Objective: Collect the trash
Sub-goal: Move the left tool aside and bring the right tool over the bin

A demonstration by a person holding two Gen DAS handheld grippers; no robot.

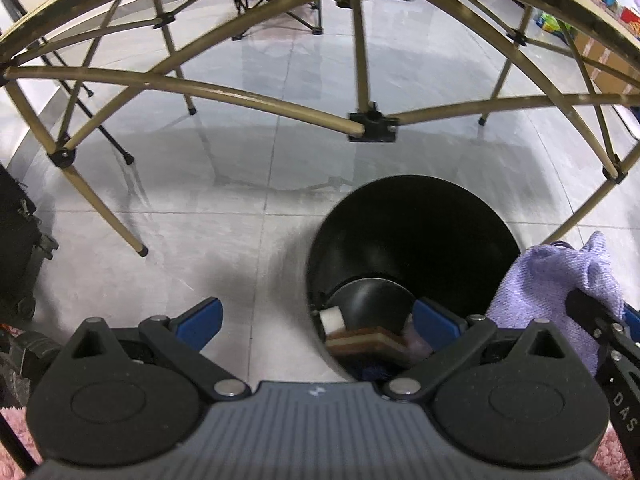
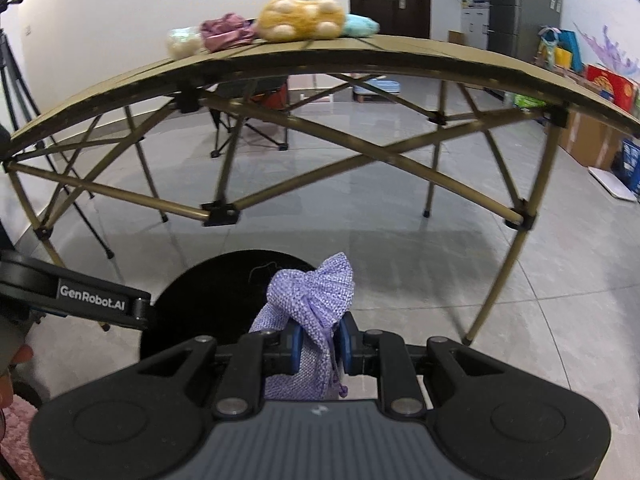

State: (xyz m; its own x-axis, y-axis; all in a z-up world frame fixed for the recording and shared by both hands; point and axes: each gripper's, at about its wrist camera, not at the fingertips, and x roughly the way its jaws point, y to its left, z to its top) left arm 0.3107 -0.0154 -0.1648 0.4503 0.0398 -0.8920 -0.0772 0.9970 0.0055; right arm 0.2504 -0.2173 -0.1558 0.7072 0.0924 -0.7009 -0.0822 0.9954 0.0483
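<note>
Grey tile floor, white walls, folding table with tan crossed legs across both views.

Left wrist view, left to right: black case at the left edge, pink rug in the bottom corner. Left gripper spread wide, nothing between the blue pads. Its right finger sits over the rim of the black bin, which stands on the floor under the table's near edge. Inside the bin: a white block, a flat brown-and-cream layered piece, something dark blue lower down, too dim to identify. Right of the bin, purple knit pouch, held by the right gripper coming in from the right edge.

Right wrist view, left to right: tripod at far left, left gripper's arm marked "GenRobot.AI" beside the bin. Right gripper pinched on the pouch; pouch top sticks up past the pads, drawstring hangs below. Pouch is over the bin's right rim, not inside it. On the table: a pale bag, pink cloth, yellow plush, light-blue item, bunched together. Dark door behind, boxes along the right wall.
</note>
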